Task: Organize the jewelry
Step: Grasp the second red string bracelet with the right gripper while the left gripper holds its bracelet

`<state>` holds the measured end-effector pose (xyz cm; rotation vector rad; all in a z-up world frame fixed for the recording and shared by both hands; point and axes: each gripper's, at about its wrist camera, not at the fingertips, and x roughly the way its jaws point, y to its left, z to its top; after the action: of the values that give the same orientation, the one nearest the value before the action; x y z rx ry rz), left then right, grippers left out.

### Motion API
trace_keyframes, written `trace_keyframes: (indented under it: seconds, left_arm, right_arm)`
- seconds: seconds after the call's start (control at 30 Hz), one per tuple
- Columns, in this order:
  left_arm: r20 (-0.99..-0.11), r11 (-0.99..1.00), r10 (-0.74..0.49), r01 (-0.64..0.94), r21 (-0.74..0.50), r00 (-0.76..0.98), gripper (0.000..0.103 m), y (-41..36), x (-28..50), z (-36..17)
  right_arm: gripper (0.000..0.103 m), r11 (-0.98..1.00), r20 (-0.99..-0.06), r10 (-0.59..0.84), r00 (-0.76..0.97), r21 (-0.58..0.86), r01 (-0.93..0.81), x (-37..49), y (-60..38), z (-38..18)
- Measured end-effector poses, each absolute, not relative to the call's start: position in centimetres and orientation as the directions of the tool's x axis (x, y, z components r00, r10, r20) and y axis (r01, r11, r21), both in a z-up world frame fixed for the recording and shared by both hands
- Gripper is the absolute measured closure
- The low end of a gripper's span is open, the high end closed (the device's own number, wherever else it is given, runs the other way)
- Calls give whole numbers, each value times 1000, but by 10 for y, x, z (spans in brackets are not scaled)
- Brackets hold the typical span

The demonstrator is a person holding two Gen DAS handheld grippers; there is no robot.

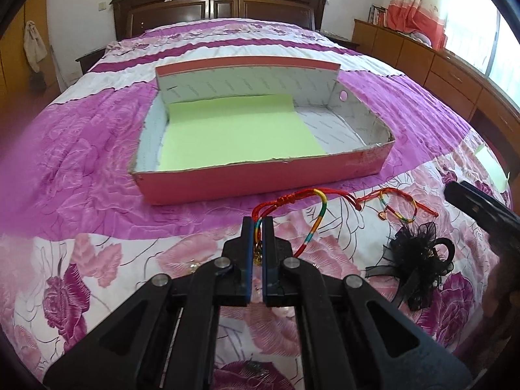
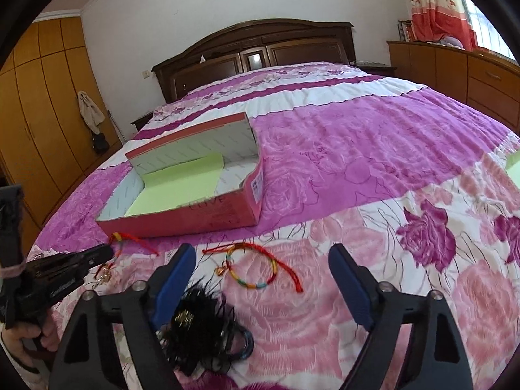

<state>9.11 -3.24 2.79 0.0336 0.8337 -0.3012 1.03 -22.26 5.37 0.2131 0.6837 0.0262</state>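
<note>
- Your left gripper has its fingers squeezed tight on a red rainbow string bracelet. The cord goes in between the blue pads, and the rest loops out to the right of them, above the bed.
- A small gold charm hangs down from that bracelet, seen in the right wrist view.
- The held bracelet is just in front of the pink cardboard box, near the box's front wall.
- Your right gripper has its fingers spread wide apart. Nothing is between them.
- A second rainbow bracelet lies flat on the flowery bedspread, in front of the box. It sits between your right fingers in that view, further out than the tips. It has red tail strings and a little gold charm.
- A black lace hair tie lies on the bedspread too, nearer to you than the second bracelet. It is right beside your right gripper's left finger.
- The box sits open on the bed. A light green sheet of paper covers most of its floor. Its back wall stands taller than the others.
- A dark wooden headboard is far behind the box.
</note>
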Motion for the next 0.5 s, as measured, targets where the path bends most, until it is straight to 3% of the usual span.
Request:
trace_keyframes:
  seconds: [0.3, 0.5]
  left_arm:
    - [-720, 960, -249, 266, -92, 648, 103, -21, 86, 30]
    - [-724, 961, -244, 262, -90, 646, 103, -20, 86, 27]
  right_arm:
    - [40, 984, -743, 45, 668, 149, 100, 41, -223, 20]
    - [43, 987, -781, 26, 625, 120, 108, 48, -222, 7]
